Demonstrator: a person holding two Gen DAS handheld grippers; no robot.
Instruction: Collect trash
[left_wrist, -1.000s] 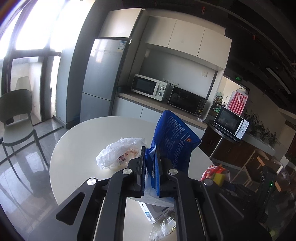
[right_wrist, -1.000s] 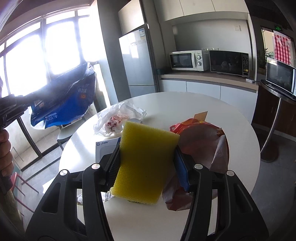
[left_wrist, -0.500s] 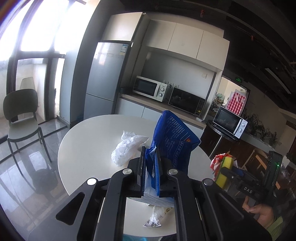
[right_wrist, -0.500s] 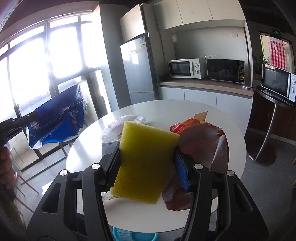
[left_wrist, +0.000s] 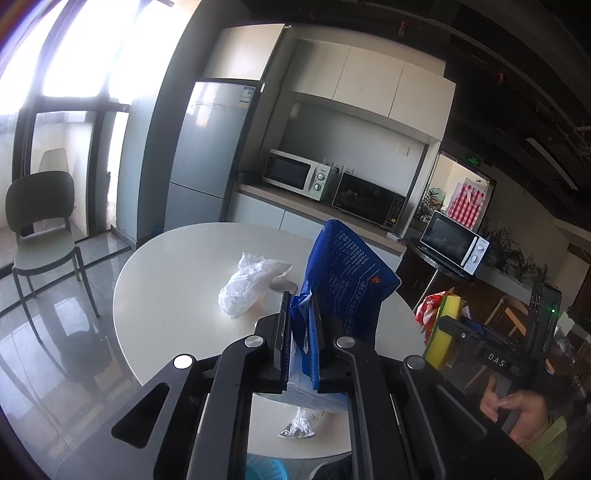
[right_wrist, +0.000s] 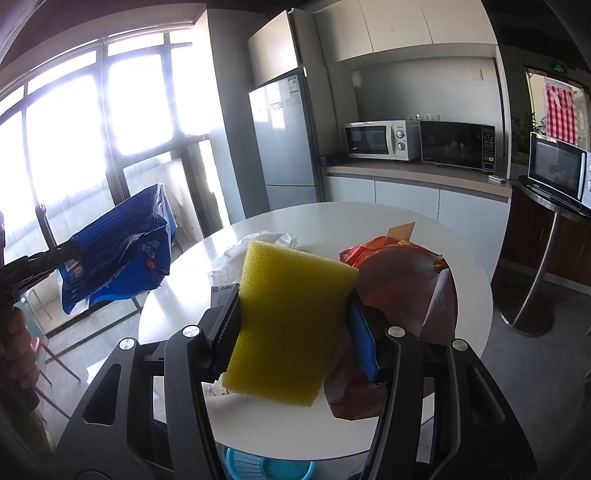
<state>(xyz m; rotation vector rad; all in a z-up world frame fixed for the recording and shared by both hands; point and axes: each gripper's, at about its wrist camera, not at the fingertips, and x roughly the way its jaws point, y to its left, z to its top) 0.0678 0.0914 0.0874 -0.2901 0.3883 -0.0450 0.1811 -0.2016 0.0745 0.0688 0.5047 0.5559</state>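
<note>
"DAS" stands in white letters on the black gripper body right of the jaws; other print is illegible.

The left hand-held gripper holds a bag upright above the near edge of the round bench, and a crumpled plastic bag lies on the bench behind it to the left. To the right, off the bench edge, the right hand-held gripper holds a sponge with a wrapper just beside it. A basket sits on the floor under the near rim, and a chair stands far left by the window.
</note>
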